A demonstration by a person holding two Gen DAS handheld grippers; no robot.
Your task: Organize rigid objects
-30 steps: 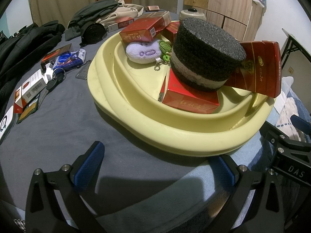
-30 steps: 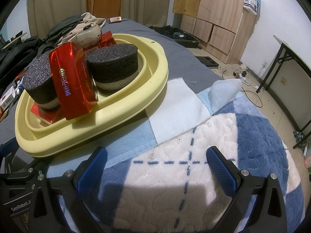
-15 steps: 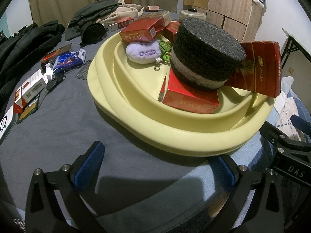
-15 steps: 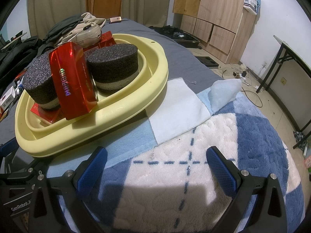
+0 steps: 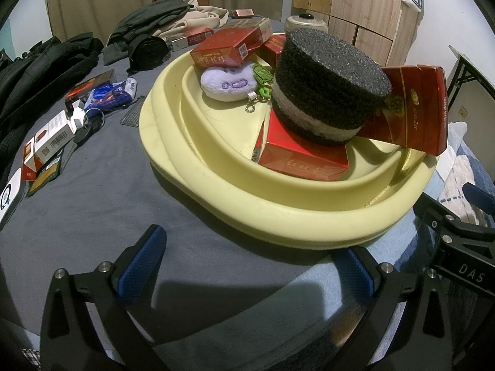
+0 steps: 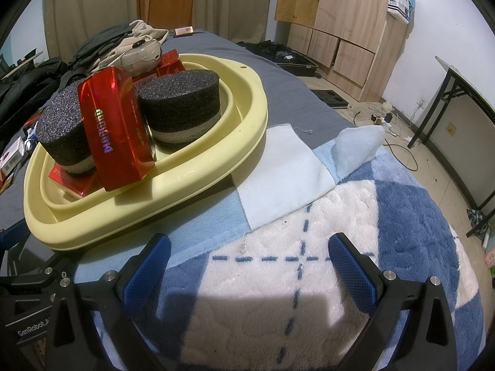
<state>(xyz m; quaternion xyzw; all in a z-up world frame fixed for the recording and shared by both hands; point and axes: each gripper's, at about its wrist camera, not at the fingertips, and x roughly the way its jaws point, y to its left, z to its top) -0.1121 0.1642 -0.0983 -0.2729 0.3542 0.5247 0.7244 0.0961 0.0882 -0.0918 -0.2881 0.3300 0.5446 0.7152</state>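
Note:
A pale yellow basin (image 5: 216, 191) sits on the bed; it also shows in the right wrist view (image 6: 198, 170). It holds a black foam cylinder (image 5: 331, 86) on a red box (image 5: 303, 157), a shiny red carton (image 5: 414, 108), another red box (image 5: 229, 49) and a purple plush keychain (image 5: 229, 83). The right wrist view shows two foam cylinders (image 6: 182, 108) and the upright red carton (image 6: 114, 126). My left gripper (image 5: 247, 266) is open and empty just before the basin's near rim. My right gripper (image 6: 247, 259) is open and empty over the blanket, right of the basin.
Small boxes and packets (image 5: 49, 142), keys and dark clothes (image 5: 37, 71) lie on the grey sheet left of the basin. A blue and white fleece blanket (image 6: 355, 232) covers the near right of the bed. Wooden cabinets (image 6: 340, 15) and a folding table (image 6: 464, 92) stand beyond.

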